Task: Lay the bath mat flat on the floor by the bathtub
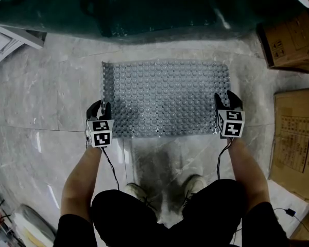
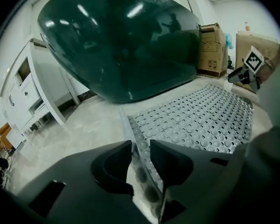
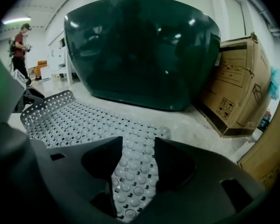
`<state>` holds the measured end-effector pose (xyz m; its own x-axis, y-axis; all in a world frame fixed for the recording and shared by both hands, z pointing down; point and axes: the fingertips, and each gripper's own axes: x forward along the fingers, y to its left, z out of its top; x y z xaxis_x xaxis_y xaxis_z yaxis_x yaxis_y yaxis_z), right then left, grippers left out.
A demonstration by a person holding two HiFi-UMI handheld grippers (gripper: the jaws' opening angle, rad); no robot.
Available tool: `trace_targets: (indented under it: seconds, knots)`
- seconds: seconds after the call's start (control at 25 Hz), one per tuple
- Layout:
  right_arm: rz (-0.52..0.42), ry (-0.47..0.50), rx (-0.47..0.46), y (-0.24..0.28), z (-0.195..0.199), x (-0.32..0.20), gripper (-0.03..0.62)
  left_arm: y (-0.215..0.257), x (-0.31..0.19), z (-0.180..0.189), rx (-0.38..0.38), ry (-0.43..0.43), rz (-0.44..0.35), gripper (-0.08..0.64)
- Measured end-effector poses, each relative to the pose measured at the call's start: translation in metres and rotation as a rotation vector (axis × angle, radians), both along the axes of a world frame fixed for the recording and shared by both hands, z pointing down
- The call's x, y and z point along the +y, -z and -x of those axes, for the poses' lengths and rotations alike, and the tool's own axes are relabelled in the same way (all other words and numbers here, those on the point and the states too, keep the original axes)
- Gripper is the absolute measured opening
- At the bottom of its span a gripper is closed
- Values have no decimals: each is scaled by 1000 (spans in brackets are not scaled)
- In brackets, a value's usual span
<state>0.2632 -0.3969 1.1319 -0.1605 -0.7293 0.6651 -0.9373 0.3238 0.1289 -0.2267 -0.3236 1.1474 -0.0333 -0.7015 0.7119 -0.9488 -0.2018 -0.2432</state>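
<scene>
Forearms stretched forward; my left tool (image 1: 99, 107) and right tool (image 1: 227, 99) at mat (image 1: 165, 96) near corners, jaws parted astride edge.

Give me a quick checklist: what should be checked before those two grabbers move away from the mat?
1. The bath mat lies beside the bathtub: ok.
2. The right gripper has its jaws apart, not pinching the mat: ok.
3. The left gripper has its jaws apart: ok, though the mat's edge stands between them.
4. Mat fully flat: not ok; its left edge curls upward.
5. The shoes are off the mat: ok.
</scene>
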Motion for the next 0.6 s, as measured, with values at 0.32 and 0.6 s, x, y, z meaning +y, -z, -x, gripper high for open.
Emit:
trace_targets:
  seconds: [0.32,0.6]
  knots:
    - [-20,70,-33,10,32,-2,218,23,-7,-19,25,-47,-62,140]
    - [-15,80,-45,9,39,-1,203,51,-19,-62,43,-192,-138,140]
